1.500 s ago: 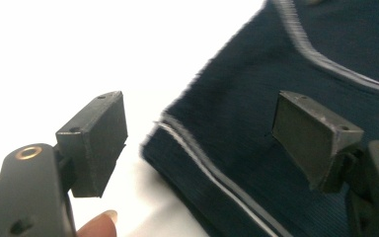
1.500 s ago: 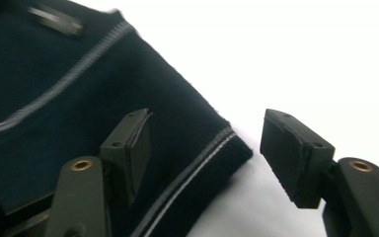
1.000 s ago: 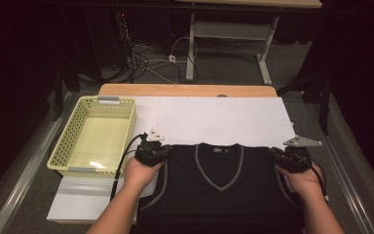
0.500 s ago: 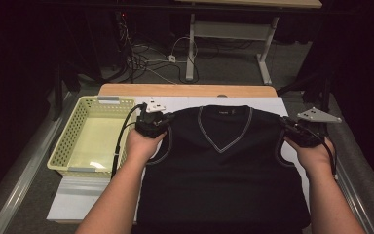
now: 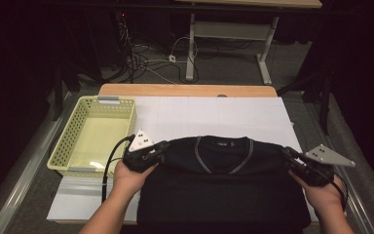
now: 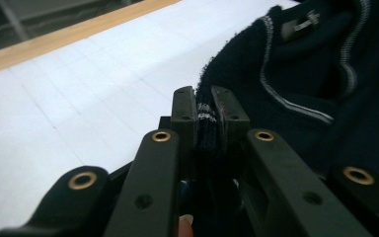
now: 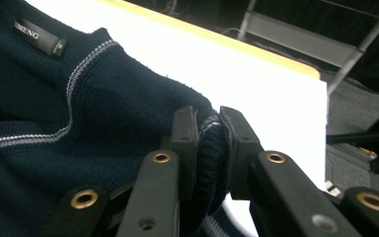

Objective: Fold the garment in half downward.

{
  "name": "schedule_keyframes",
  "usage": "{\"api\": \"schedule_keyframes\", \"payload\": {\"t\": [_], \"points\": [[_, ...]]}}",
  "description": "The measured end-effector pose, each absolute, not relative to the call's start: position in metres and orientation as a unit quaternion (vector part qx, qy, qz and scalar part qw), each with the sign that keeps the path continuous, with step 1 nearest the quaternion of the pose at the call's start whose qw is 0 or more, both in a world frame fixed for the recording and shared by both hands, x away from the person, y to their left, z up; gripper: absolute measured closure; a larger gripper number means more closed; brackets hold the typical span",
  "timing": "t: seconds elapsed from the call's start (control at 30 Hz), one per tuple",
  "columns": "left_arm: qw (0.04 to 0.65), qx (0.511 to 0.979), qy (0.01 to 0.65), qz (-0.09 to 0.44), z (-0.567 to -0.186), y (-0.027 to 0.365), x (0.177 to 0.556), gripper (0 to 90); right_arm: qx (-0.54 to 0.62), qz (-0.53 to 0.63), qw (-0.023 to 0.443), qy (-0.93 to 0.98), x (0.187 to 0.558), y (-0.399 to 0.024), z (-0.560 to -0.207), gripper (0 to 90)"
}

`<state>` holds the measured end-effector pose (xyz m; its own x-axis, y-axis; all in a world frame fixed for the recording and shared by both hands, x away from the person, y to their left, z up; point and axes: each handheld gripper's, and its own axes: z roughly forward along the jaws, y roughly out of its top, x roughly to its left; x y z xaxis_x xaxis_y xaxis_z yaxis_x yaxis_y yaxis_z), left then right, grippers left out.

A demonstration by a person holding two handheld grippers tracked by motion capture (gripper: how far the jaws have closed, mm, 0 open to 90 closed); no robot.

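Observation:
A dark navy V-neck sweater [image 5: 224, 185] with grey trim lies across the near part of the white table sheet [image 5: 214, 114]. My left gripper [image 5: 161, 147] is shut on the sweater's left shoulder edge, and the knit [image 6: 206, 123] is pinched between its pads. At the right shoulder my right gripper [image 5: 288, 155] is shut on the knit edge [image 7: 209, 133] in the same way. The collar and its label [image 6: 301, 24] face up between the two grippers; the label [image 7: 39, 37] sits at upper left in the right gripper view.
A pale yellow plastic basket [image 5: 95, 134] stands at the table's left, just beyond my left hand. The wooden table edge [image 5: 190, 90] runs along the far side. Cables and a desk frame [image 5: 224, 34] lie on the floor beyond.
Both grippers first carried the sweater's shoulders away from me and up, then drew them back toward me and down. The collar now lies nearer the front, with the body bunched below it.

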<state>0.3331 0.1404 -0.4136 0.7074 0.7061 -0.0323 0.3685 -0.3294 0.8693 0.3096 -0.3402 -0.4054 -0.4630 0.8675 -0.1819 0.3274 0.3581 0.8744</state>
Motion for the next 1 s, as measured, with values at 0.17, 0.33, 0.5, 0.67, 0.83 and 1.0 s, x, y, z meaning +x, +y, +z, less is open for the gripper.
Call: {"api": "schedule_keyframes", "payload": {"t": [0.17, 0.33, 0.5, 0.67, 0.83, 1.0], "points": [[0.480, 0.801, 0.316, 0.166, -0.425, 0.151, 0.295, 80.1, 0.383, 0.420, 0.330, 0.754, 0.277, -0.341, -0.411, 78.9], [0.480, 0.811, 0.294, 0.158, -0.444, 0.156, 0.265, 79.9, 0.384, 0.428, 0.316, 0.755, 0.244, -0.345, -0.423, 78.6], [0.454, 0.832, 0.290, 0.134, -0.462, 0.155, 0.248, 73.9, 0.404, 0.421, 0.287, 0.760, 0.222, -0.355, -0.446, 69.8], [0.472, 0.813, 0.313, 0.137, -0.449, 0.158, 0.255, 49.9, 0.416, 0.431, 0.275, 0.752, 0.219, -0.362, -0.446, 58.7], [0.470, 0.800, 0.349, 0.132, -0.445, 0.164, 0.280, 43.6, 0.423, 0.429, 0.280, 0.747, 0.230, -0.368, -0.438, 57.1], [0.419, 0.806, 0.395, 0.137, -0.461, 0.166, 0.309, 43.7, 0.436, 0.414, 0.278, 0.749, 0.252, -0.373, -0.440, 55.7]]}}
